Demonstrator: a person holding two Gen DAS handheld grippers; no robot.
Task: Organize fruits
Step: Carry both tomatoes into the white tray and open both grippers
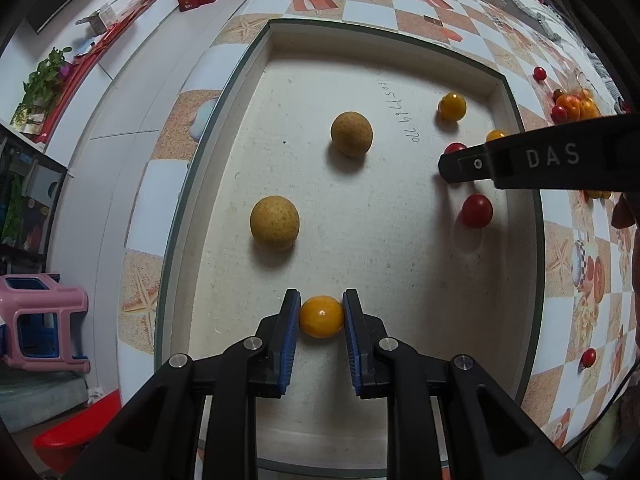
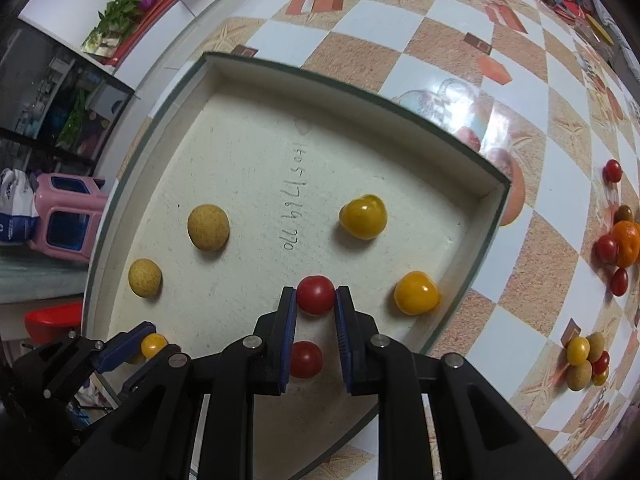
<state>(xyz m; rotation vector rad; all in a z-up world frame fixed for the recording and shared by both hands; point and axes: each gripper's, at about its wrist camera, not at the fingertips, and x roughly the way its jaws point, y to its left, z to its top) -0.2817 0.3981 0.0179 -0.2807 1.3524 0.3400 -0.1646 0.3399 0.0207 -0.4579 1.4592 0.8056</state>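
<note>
**Both claws clenched on small fruit over the white tray**

Partly hidden in the left wrist view behind the right gripper (image 1: 452,168): a red tomato (image 1: 456,148) and a yellow one (image 1: 496,135) near the tray's right wall. Half covered in the right wrist view by the gripper's own fingers: a second red tomato (image 2: 306,359). Cut off at the lower left there, the left gripper (image 2: 154,346), only its tips showing.

Low wall all round the tray (image 1: 224,216); wide bare floor mid-tray between the two tan round fruits (image 1: 275,222) (image 1: 351,134) and the right-hand group. Checked tablecloth (image 2: 440,12) beyond the rim, loose fruit piles (image 2: 588,360) well apart at right.

Clamped in the left gripper (image 1: 322,316), over the tray's near part: a glossy yellow tomato (image 1: 322,317). Pinched in the right gripper (image 2: 316,296), above the tray floor: a smooth red tomato (image 2: 315,294), a yellow fruit (image 2: 416,293) just beside it.
</note>
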